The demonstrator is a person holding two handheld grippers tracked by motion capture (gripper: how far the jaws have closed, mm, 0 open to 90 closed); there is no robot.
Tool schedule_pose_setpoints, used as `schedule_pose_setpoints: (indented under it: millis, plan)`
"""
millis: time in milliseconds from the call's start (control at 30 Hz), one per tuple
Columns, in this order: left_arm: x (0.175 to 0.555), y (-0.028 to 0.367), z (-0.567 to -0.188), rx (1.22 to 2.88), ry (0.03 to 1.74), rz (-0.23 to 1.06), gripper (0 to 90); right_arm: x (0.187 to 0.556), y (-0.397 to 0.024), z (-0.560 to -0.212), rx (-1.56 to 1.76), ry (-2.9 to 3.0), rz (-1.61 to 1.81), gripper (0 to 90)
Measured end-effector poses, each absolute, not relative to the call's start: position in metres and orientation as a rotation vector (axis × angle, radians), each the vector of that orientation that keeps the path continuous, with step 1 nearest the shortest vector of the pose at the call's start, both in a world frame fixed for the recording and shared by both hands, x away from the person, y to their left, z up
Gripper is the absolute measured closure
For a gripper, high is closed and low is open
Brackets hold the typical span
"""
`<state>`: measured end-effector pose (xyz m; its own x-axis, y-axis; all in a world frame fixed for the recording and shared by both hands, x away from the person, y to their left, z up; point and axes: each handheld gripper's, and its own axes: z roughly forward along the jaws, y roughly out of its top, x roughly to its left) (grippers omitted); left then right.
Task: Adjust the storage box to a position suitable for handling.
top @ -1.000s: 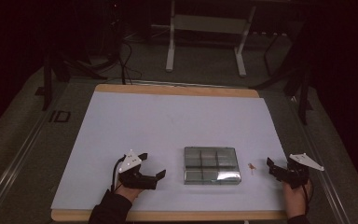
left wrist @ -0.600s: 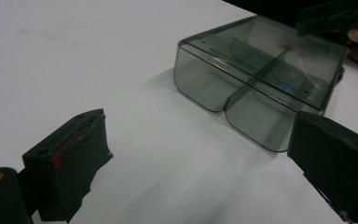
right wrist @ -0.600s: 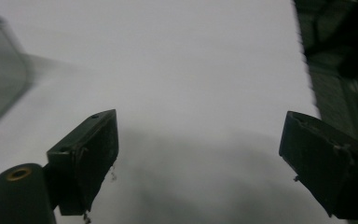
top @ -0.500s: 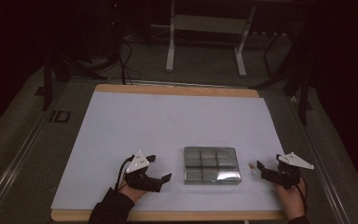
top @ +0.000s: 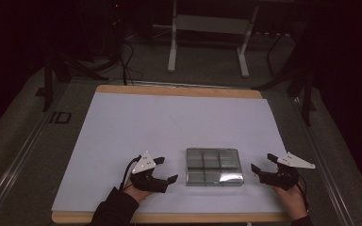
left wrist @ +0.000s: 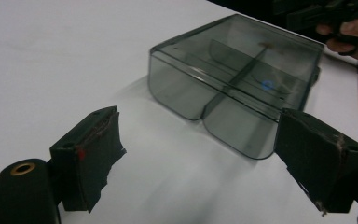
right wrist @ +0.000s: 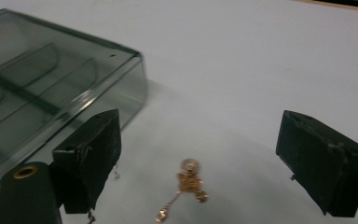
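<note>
A smoky clear plastic box with several compartments lies on the white mat near the front. My left gripper sits just left of it. In the left gripper view the box lies ahead of my open left gripper; its jaws have just been closing, with nothing between them. My right gripper is just right of the box. In the right gripper view a small gold jewellery piece lies on the mat between the open right gripper jaws, untouched; those jaws have just been closing a little. The box's corner is at the left.
The white mat covers a wooden table, bare behind the box. The other hand with its gripper is beyond the box in the left gripper view. A metal stand and cables are on the dark floor behind.
My right gripper has moved left toward the box, over the gold piece. My left gripper has shifted slightly right toward the box, and its jaws look narrower.
</note>
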<state>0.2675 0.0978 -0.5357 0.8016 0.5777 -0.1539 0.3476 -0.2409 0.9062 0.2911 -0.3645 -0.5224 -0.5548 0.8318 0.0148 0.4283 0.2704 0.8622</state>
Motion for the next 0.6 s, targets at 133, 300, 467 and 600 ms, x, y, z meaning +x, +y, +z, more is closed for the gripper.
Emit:
schedule_pose_setpoints:
  millis: [133, 300, 467, 600]
  plan:
    - [0.268, 0.097, -0.534, 1.853, 0.699, 0.239, 29.1, 0.291, -0.360, -0.525, 1.094, 2.171, 1.230, 20.9]
    - [0.272, 0.093, -0.534, 1.888, 0.724, 0.250, 43.8, 0.292, -0.356, -0.528, 1.061, 2.217, 1.213, 32.3]
    - [0.275, 0.087, -0.535, 1.922, 0.713, 0.225, 60.0, 0.290, -0.354, -0.528, 1.014, 2.268, 1.268, 50.6]
    - [0.276, 0.084, -0.536, 1.975, 0.727, 0.238, 76.6, 0.287, -0.347, -0.530, 0.935, 2.318, 1.201, 70.7]
